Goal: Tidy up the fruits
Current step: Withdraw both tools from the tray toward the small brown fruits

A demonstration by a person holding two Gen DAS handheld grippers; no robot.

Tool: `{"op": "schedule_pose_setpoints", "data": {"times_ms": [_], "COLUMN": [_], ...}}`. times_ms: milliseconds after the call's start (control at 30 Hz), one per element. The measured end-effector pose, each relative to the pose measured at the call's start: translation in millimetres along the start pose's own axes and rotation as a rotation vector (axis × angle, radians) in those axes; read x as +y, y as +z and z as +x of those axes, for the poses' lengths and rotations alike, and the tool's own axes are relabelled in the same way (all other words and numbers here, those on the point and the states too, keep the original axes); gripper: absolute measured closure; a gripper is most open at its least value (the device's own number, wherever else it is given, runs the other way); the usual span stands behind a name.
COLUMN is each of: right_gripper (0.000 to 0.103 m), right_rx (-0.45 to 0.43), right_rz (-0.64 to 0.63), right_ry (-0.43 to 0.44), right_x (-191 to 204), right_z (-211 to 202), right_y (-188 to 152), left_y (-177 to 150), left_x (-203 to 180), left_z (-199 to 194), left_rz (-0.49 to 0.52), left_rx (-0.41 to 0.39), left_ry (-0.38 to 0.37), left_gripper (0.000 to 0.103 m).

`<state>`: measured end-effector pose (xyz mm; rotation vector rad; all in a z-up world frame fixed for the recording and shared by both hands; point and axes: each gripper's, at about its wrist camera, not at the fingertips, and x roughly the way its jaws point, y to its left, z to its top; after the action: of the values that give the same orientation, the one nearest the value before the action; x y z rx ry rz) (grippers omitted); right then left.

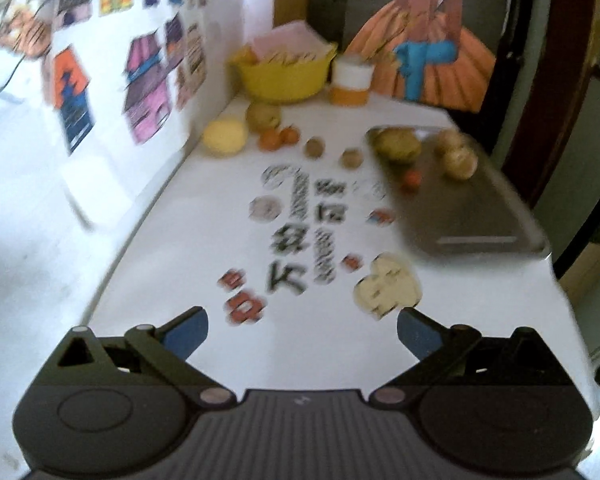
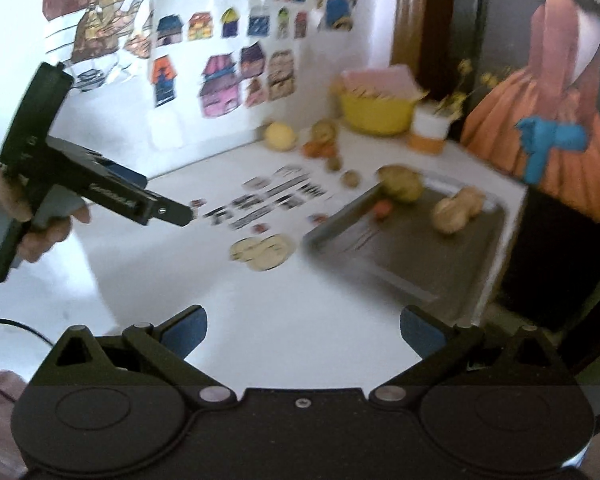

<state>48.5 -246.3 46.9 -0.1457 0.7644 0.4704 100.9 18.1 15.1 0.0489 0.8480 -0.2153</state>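
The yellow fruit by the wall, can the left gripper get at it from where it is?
Probably yes. The left gripper is open and empty, and the white tabletop between it and the yellow fruit is bare but for flat stickers. The wall sits close on its left.

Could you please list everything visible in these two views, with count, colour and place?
Tray: one, grey metal, right side of the table.
Fruits on the tray: about four; a yellow-green one, two tan ones, a small red one, all at its far end.
Fruits on the table: about six; yellow, tan-green, two orange, two small brown, near the far wall.
Bowl: one, yellow, far corner, holding papers.
Container: one, white and orange, beside the bowl.
Table: white, with printed stickers.
Wall drawings: many, multicoloured, left wall.
Left gripper: black with blue pads, open, empty.
Right gripper: likewise open, empty.
Hand: one, holding the left gripper.
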Motion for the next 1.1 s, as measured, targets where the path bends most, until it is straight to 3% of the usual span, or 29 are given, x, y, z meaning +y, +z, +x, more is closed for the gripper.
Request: {"op": "schedule_pose_setpoints", "data": {"times_ms": [133,200,367,567,733,833,933,1100], "right_gripper": [0.001,0.001,0.001,0.001,0.001,0.001,0.001,0.007], "right_rx": [0.081,0.086,0.001,-0.073,-0.160,-0.222,-0.219,-0.153], "right_rz": [0.085,0.091,-0.002,-0.129,-0.187,-0.253,-0.305,-0.275], "right_ry": [0.134,0.154,0.071,0.043,0.011,-0.032,-0.078,-0.059], "right_x": [15.2,19.5,25.2,16.0,-1.8,-15.1,-30.0,-59.5], "right_z": [21.4,28.8,42.0,53.6,74.5,95.6,125.0,179.7], "right_y": [8.7,19.5,56.8,102.6,133.4,136.3,132.3,132.0], "left_y": [-2.8,1.7,29.6,80.9,112.5,122.3,131.8,144.0], "left_x": [15.3,20.2,28.9,34.3,21.8,11.1,6.6,9.9], "left_z": [-1.4,-3.2,-2.9,8.5,40.0,72.7,105.7,151.7], "left_rz": [0.006,0.014,-0.014,-0.059,-0.045,-0.019,-0.016,-0.074], "left_rx": [0.023,0.011,-0.050,-0.114,-0.203,-0.216,-0.187,-0.160], "left_ry": [0.033,0.051,0.059,0.027,0.023,0.011,-0.038,-0.115], "left_gripper": [0.001,0.000,0.001,0.000,0.000,0.001,0.001,0.001]}}
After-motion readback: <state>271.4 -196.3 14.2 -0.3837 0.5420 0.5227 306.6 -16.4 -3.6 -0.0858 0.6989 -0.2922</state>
